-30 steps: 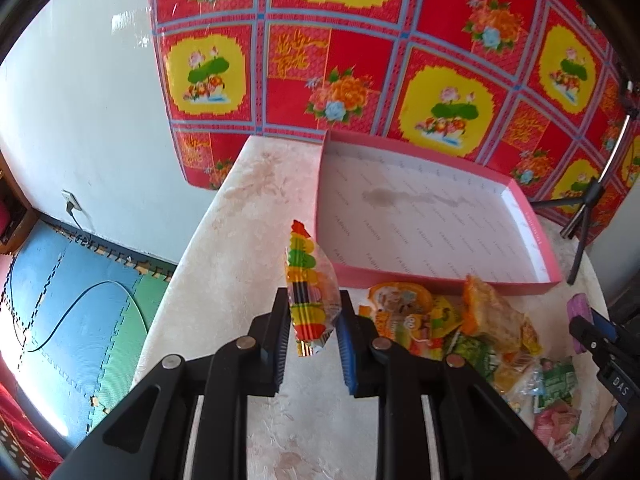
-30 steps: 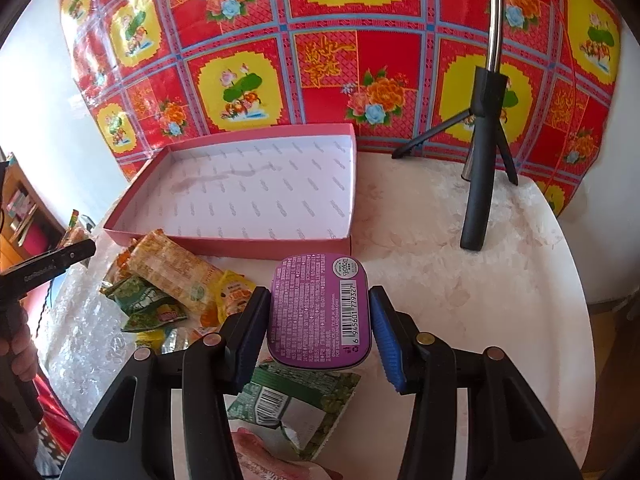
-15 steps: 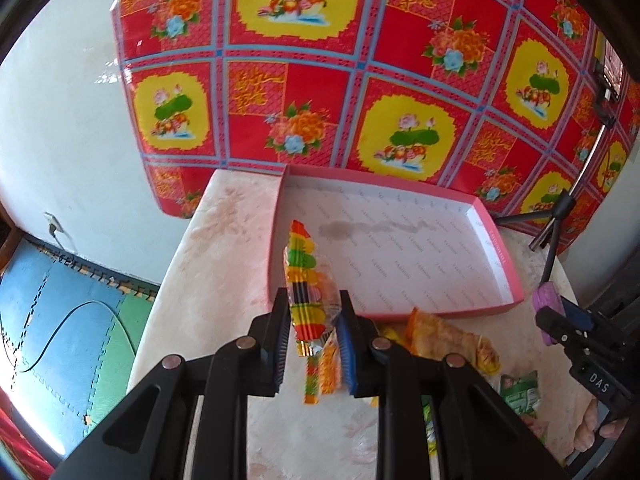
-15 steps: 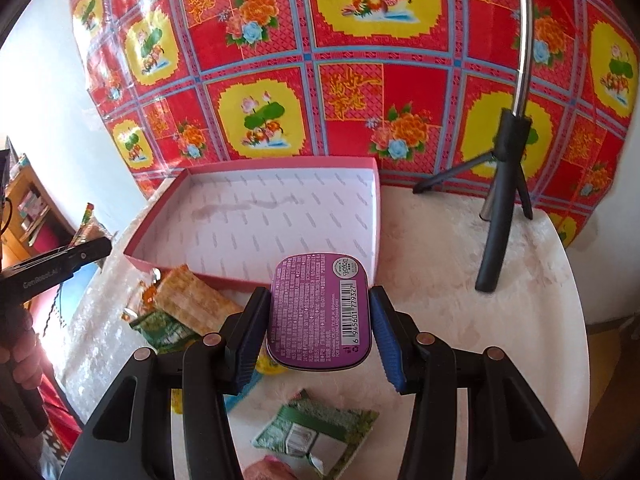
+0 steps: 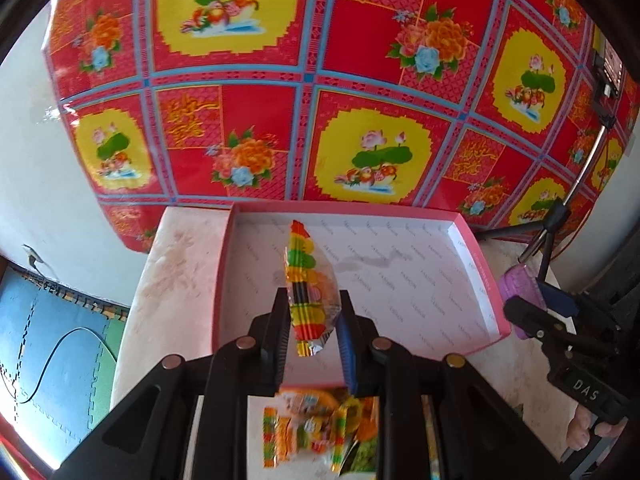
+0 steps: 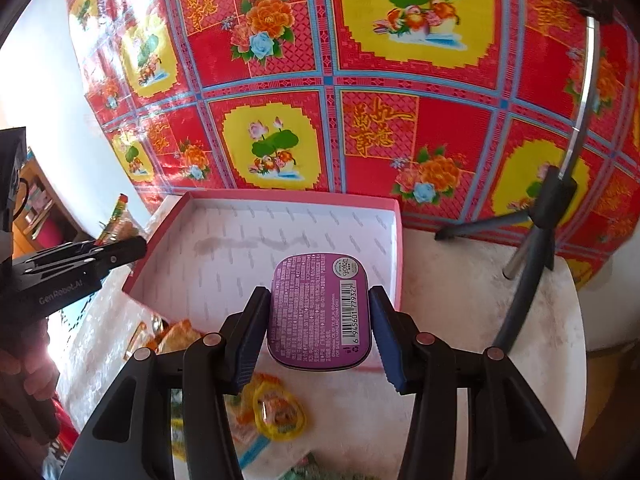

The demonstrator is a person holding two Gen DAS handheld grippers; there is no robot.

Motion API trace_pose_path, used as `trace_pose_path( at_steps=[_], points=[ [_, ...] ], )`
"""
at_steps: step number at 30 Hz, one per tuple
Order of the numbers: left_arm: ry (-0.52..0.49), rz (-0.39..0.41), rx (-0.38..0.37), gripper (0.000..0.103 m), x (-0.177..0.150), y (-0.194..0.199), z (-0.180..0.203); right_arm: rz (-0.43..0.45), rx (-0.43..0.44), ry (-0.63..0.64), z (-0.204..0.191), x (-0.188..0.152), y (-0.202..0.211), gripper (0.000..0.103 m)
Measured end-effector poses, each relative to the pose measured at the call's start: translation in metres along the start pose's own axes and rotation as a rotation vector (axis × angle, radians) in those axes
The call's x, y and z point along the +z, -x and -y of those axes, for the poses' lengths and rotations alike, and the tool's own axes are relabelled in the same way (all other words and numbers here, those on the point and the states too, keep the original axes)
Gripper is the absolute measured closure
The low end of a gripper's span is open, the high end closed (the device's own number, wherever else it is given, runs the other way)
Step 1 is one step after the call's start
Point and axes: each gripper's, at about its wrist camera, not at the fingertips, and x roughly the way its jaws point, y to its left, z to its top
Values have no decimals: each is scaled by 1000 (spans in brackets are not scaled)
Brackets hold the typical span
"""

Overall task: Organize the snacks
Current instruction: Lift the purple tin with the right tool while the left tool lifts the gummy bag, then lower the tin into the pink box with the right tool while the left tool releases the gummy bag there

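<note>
A red floral cloth (image 5: 320, 92) hangs behind a pale marbled counter (image 5: 176, 264), and on the counter's far half sits a shallow pink tray (image 5: 486, 280) with a white printed lining, nothing in it yet. Near its front wall lies a loose heap of snack packets (image 5: 316, 428), blurred in the left view. A black tripod (image 6: 536, 248) stands on the counter to the right of the tray.

The left gripper (image 5: 312, 320) has its fingers clenched on a striped snack packet (image 5: 308, 280), held upright and hanging over the tray's near-left part. The right gripper (image 6: 320, 320) grasps a flat purple tin (image 6: 320, 312), label and barcode up, poised over the tray's near-right corner.

What could go wrong: the packet is thin, crinkly film pinched low down, so it may topple or slide as it is let go and land on the rim. The tin is smooth and gripped only at its edges; a tilt of the hand could let it slip and drop onto the heap. Both hands converge on one tray, so the grippers could knock together.

The right view alone shows the tin's printed face and the tripod's full leg; the left view alone shows the tray's left wall and the blue floor mat (image 5: 52, 340) below.
</note>
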Motion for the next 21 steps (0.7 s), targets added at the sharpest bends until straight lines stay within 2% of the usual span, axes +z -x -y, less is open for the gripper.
trace_pose_path(
  at_steps=[11, 21],
  points=[
    [-12, -47, 26, 80, 21, -47, 3, -39, 23, -41, 0, 30, -51, 52],
    [5, -98, 20, 80, 27, -90, 0, -98, 27, -78, 7, 36, -96, 52]
  ],
)
